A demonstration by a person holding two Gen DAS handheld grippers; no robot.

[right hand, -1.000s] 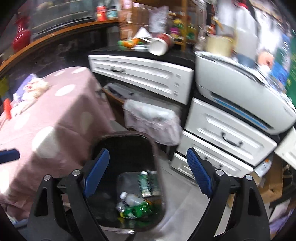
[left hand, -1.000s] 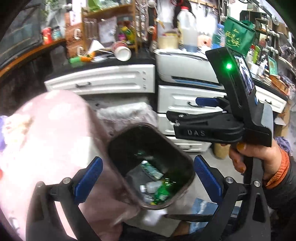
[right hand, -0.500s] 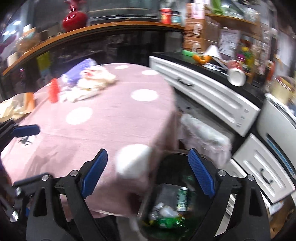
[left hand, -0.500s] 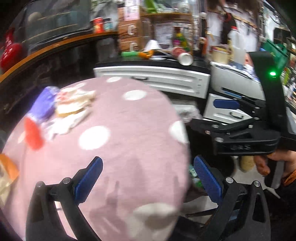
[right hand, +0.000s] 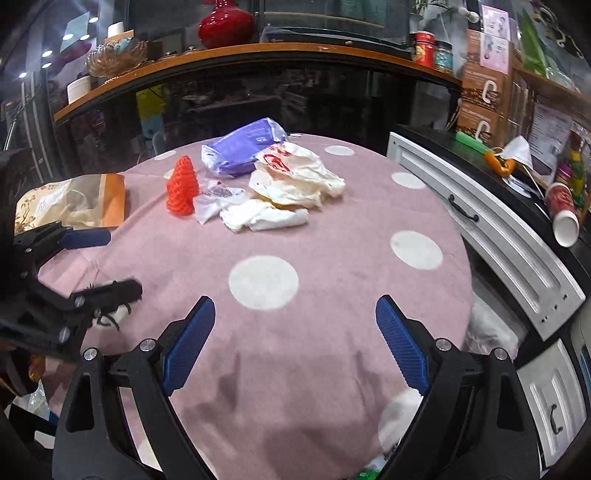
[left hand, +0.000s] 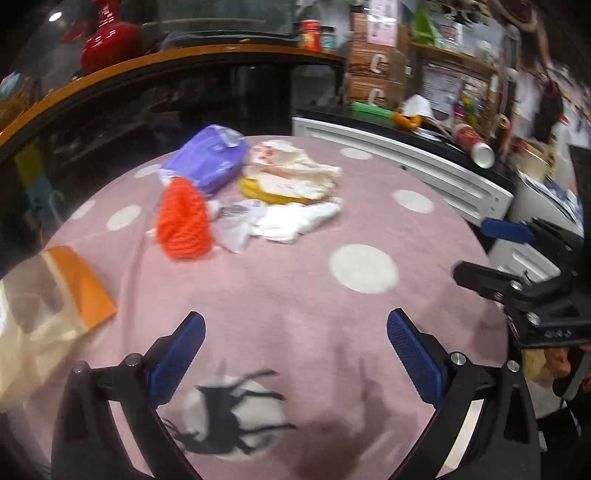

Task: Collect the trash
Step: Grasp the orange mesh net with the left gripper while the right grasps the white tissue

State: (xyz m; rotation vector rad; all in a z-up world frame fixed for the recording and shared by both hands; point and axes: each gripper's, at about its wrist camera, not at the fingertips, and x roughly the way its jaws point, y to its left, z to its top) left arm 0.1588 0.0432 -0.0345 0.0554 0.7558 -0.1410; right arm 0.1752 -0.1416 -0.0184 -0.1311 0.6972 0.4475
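A heap of trash lies on the far half of the round pink polka-dot table (left hand: 295, 295) (right hand: 332, 295). It holds a purple packet (left hand: 208, 162) (right hand: 242, 147), crumpled white plastic bags (left hand: 295, 173) (right hand: 299, 173), white tissue (left hand: 295, 221) (right hand: 262, 218) and a ridged orange-red cone (left hand: 183, 225) (right hand: 181, 186). A clear and orange bag (left hand: 55, 295) (right hand: 77, 201) sits apart at the left edge. My left gripper (left hand: 293, 332) (right hand: 99, 264) hovers open over the near cloth with nothing between its fingers. Beside it, my right gripper (right hand: 295, 310) (left hand: 487, 254) is likewise open and bare.
White drawer units (right hand: 498, 236) (left hand: 424, 173) stand close to the table's right side, with a tipped paper cup (right hand: 563, 218) on their dark top. A curved wooden shelf (right hand: 258, 51) with a red vase (right hand: 225, 22) runs behind the table.
Both views have swung left from the dark trash bin on the floor to the table top. The bin has dropped out of sight. Both grippers stayed open.
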